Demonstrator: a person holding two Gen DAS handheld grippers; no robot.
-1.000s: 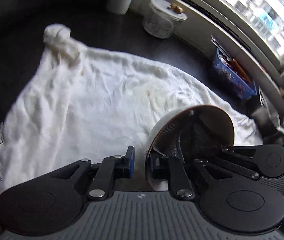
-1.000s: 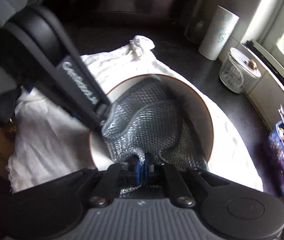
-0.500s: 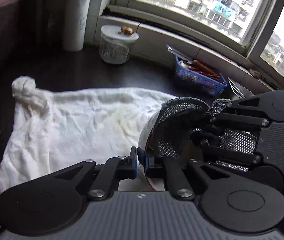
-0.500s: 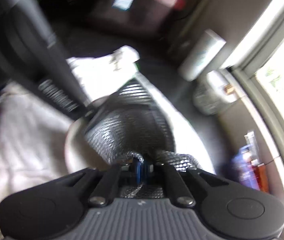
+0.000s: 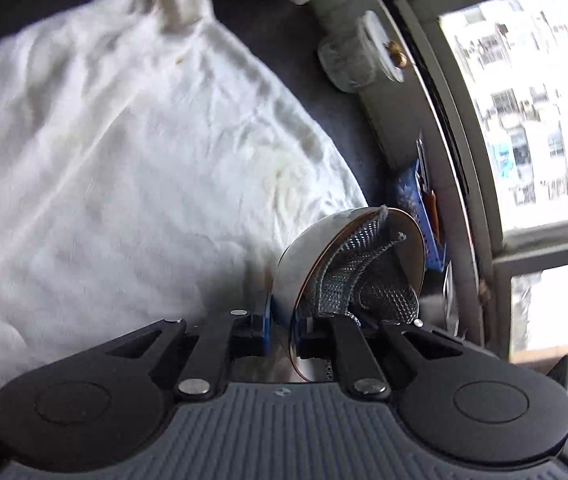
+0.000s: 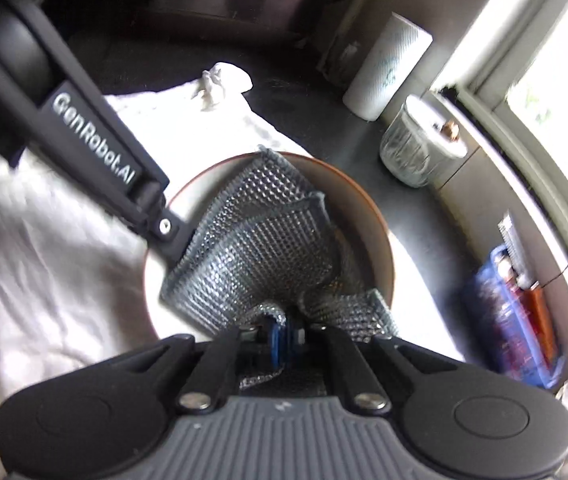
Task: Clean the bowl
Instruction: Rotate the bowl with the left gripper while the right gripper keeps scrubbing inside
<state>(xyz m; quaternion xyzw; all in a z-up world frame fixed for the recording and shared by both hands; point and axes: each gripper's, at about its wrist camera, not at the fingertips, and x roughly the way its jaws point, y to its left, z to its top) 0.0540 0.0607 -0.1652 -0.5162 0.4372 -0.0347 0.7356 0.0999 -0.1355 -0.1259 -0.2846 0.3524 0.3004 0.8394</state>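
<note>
A white bowl [image 5: 303, 256] with a brown rim is held tilted on edge above the white cloth [image 5: 124, 152]. My left gripper [image 5: 282, 330] is shut on the bowl's rim, one finger outside and one inside. In the right wrist view the bowl [image 6: 379, 236] faces me, and the left gripper's finger [image 6: 164, 228] clamps its left rim. My right gripper [image 6: 282, 338] is shut on a grey mesh scouring cloth [image 6: 260, 248], which is pressed inside the bowl. The mesh cloth also shows in the left wrist view [image 5: 359, 276].
A lidded glass jar [image 6: 415, 152] and a paper towel roll [image 6: 387, 68] stand on the dark counter near the window. A blue basket [image 6: 511, 312] of items sits along the sill. The white cloth has a knotted corner [image 6: 220, 80] at the far end.
The left gripper has swung the bowl and its view down and round toward the cloth. The mesh cloth has shifted inside the bowl. Both grips are unchanged.
</note>
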